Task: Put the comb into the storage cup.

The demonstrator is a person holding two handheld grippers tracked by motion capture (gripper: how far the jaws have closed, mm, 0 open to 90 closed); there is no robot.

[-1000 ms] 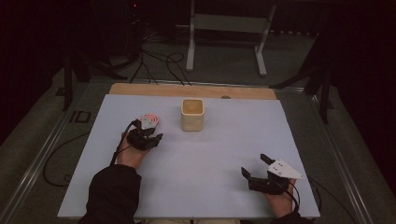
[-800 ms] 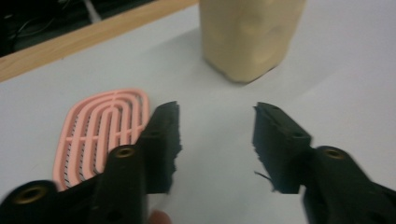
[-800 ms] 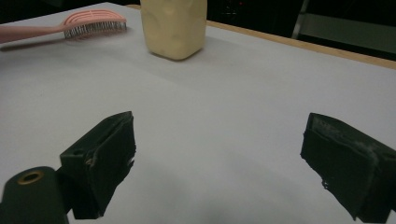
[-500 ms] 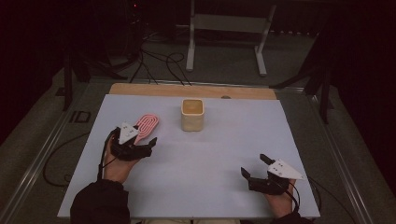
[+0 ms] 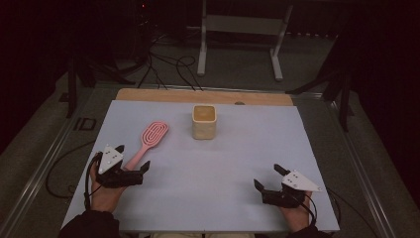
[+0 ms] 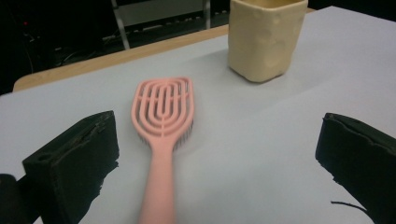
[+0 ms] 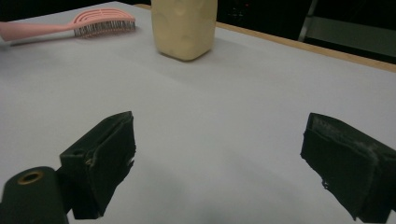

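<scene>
A pink hairbrush (image 5: 150,137) lies flat on the white table, left of centre, its handle pointing toward my left gripper (image 5: 132,157). In the left gripper view the brush (image 6: 163,112) has its handle end between the wide-spread jaws, closer to the left one, and neither pad touches it. These jaws have just been opening. A cream square cup (image 5: 204,121) stands upright behind the brush, to its right (image 6: 264,39). My right gripper (image 5: 268,176) rests open near the front right, with bare table between its jaws (image 7: 224,158). From there the brush (image 7: 100,21) and cup (image 7: 184,28) sit far off.
The white sheet (image 5: 233,163) covers the table, with a wooden strip (image 5: 163,95) along its far edge. Beyond it on the dark floor stand a metal frame (image 5: 242,29) and loose cables (image 5: 163,64). A dark stand (image 5: 341,94) is off the right far corner.
My left gripper let go of the brush, opened wide and drew back toward the near left edge. The brush stays lying on the table. The right gripper has not moved.
</scene>
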